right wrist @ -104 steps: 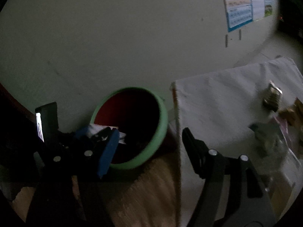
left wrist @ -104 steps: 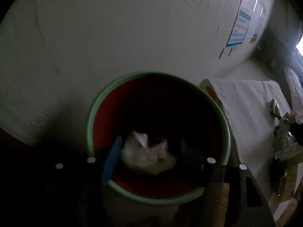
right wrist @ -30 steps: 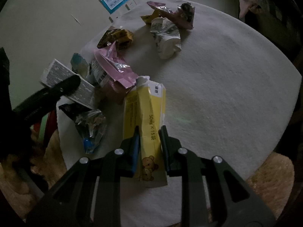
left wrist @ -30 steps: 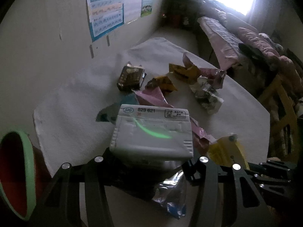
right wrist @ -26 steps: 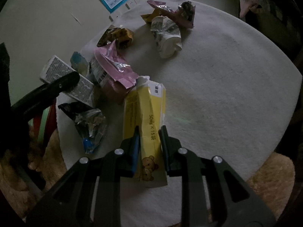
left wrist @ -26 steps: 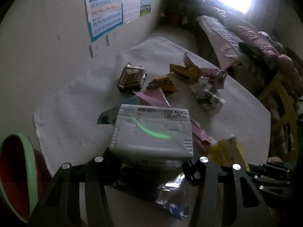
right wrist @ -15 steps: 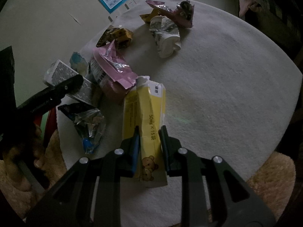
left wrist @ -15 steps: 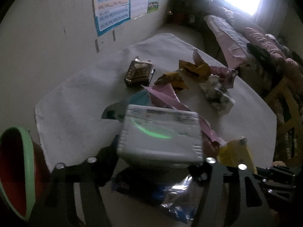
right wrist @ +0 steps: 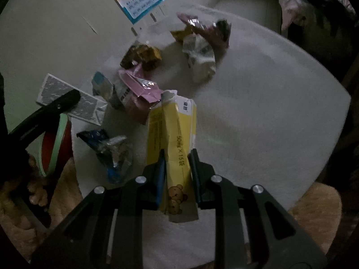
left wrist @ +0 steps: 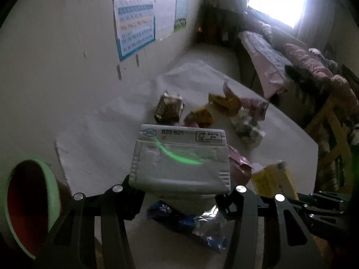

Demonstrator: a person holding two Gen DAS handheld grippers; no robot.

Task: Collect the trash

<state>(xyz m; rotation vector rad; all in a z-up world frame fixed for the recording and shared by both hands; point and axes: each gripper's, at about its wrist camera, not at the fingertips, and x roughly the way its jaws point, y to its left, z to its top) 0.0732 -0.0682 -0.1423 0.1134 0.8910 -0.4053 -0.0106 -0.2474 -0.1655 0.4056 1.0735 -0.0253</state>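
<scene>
Left gripper [left wrist: 181,188] clamped on a white, squashed drink carton [left wrist: 180,157], lifted over the table [right wrist: 280,103]; right gripper [right wrist: 178,163] pinching a flattened yellow paper box [right wrist: 172,123]. Both probably light, crushable; best taken across flat faces. Green-rimmed red bin [left wrist: 29,206] plainest from left wrist.

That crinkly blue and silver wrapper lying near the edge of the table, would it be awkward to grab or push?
Probably floppy: the blue and silver wrapper lies crumpled and creased, so it would likely fold or spring back rather than hold shape. Its foil looks shiny, so possibly slippery between the fingers. It seems empty and light, so a push would likely slide it across the white table cover.
</scene>
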